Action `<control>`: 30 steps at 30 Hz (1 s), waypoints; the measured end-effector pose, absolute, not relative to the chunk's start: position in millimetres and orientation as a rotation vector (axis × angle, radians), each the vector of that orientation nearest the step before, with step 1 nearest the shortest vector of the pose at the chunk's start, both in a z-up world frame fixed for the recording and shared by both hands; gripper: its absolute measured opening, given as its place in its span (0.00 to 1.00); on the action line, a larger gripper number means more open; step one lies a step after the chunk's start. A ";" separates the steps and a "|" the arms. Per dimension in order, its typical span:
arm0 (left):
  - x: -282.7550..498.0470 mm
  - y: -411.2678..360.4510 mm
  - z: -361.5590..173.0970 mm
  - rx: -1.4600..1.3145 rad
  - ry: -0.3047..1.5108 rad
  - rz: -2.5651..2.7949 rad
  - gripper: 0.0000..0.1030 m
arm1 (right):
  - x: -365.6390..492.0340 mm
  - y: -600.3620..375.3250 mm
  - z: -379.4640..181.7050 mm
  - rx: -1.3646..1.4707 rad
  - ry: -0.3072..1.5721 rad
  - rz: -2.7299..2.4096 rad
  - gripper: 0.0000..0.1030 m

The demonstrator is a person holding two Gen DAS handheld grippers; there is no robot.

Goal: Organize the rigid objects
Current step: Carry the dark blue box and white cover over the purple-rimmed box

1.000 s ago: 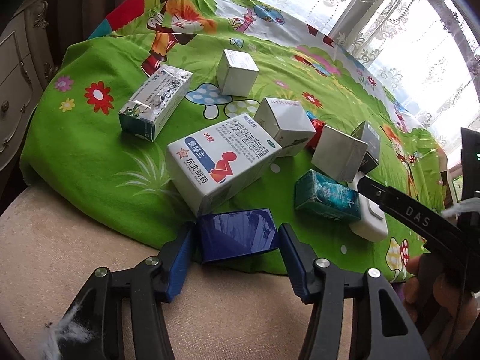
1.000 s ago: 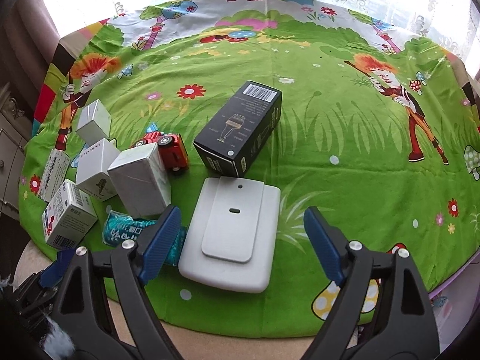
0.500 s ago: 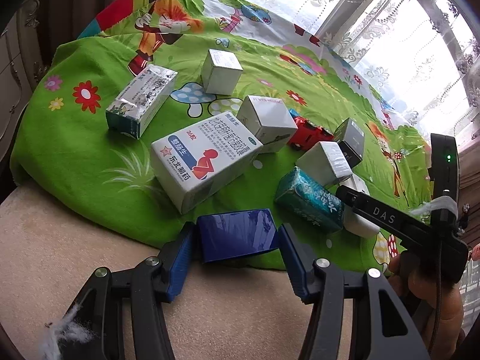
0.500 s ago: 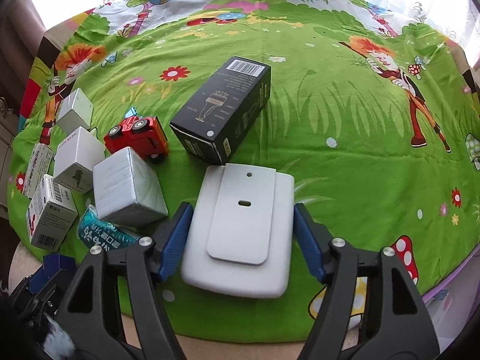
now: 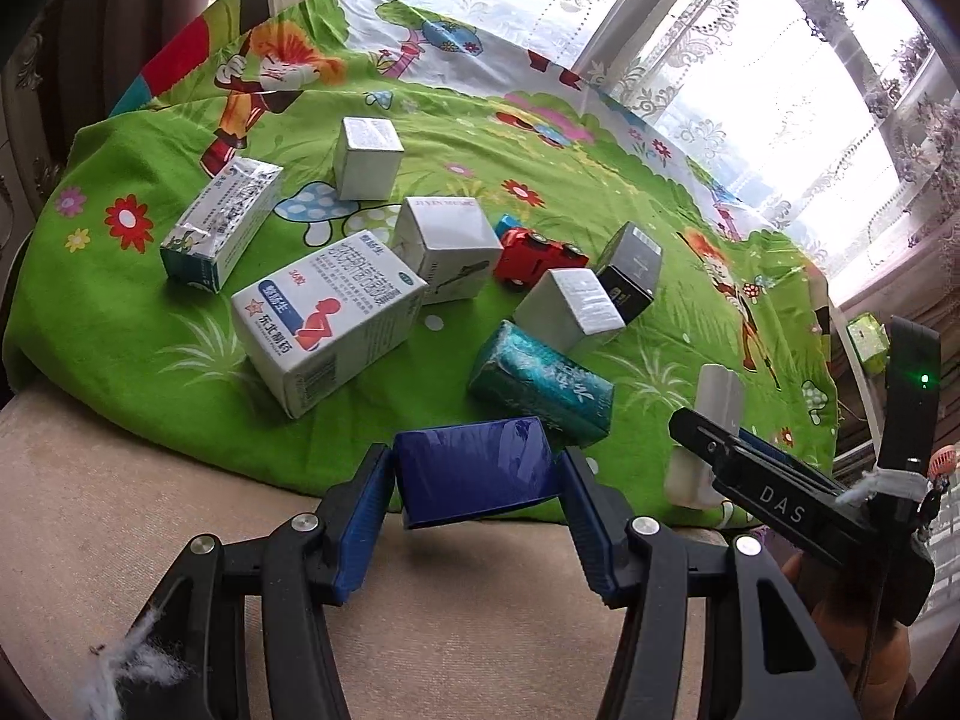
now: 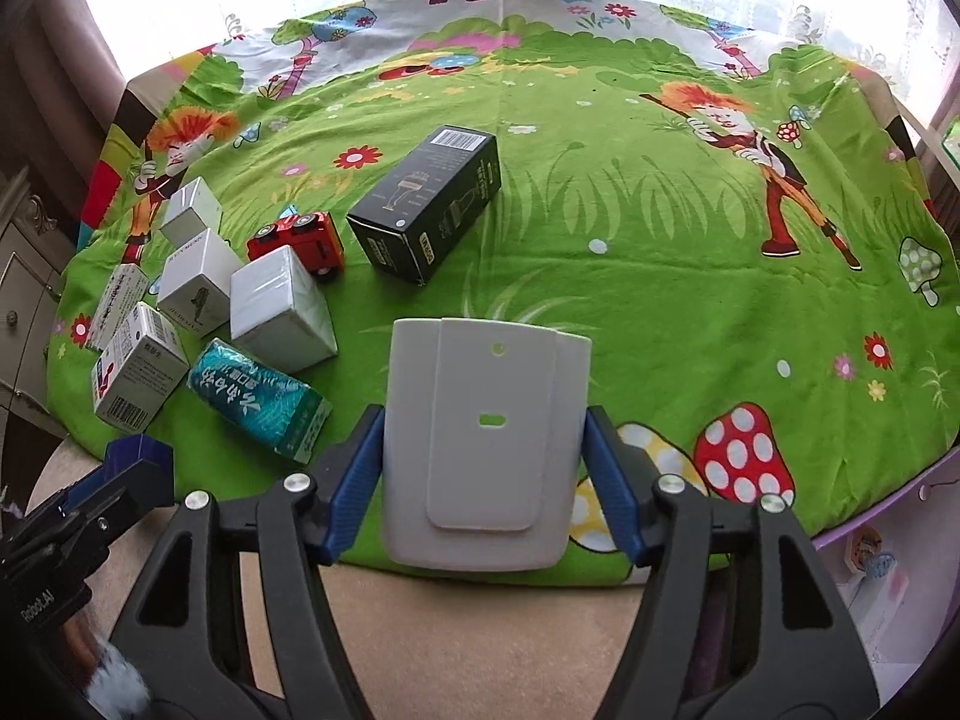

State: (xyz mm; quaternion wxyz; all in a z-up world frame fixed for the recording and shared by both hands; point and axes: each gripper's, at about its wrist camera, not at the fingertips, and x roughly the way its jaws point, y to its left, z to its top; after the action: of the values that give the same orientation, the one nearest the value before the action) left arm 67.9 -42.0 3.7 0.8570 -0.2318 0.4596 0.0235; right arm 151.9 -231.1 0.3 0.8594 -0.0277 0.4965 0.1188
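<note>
My left gripper (image 5: 474, 471) is shut on a dark blue glossy box (image 5: 474, 480), held just above the near edge of the green cartoon cloth (image 5: 120, 312). In the right wrist view my right gripper (image 6: 483, 438) is shut on a flat white plastic device (image 6: 480, 420), both blue pads pressed against its sides. The device is tipped up off the cloth. The left wrist view shows the same white device (image 5: 717, 402) edge-on at the right. The blue box (image 6: 141, 453) also shows at the lower left of the right wrist view.
A cluster sits on the cloth's left: a white medicine box (image 5: 324, 324), a teal pack (image 5: 540, 384), several white boxes, a red toy car (image 5: 534, 255) and a black box (image 6: 426, 204). Beige upholstery (image 6: 480, 648) lies below the cloth's edge. A window with lace curtains is behind.
My right jaws closed on the white device, then drew it toward the near edge and tipped it up. The left gripper, still holding the blue box, rose a little.
</note>
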 end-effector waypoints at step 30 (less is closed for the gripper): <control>77.3 -178.6 35.3 -0.270 0.964 -0.251 0.55 | 76.7 -436.3 26.9 0.155 0.999 -0.018 0.66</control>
State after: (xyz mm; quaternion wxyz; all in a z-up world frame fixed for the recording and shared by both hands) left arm 77.3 -178.6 35.3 0.8698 -0.1290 0.4609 -0.1199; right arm 76.7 -436.3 26.9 0.8749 0.0741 0.4784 -0.0087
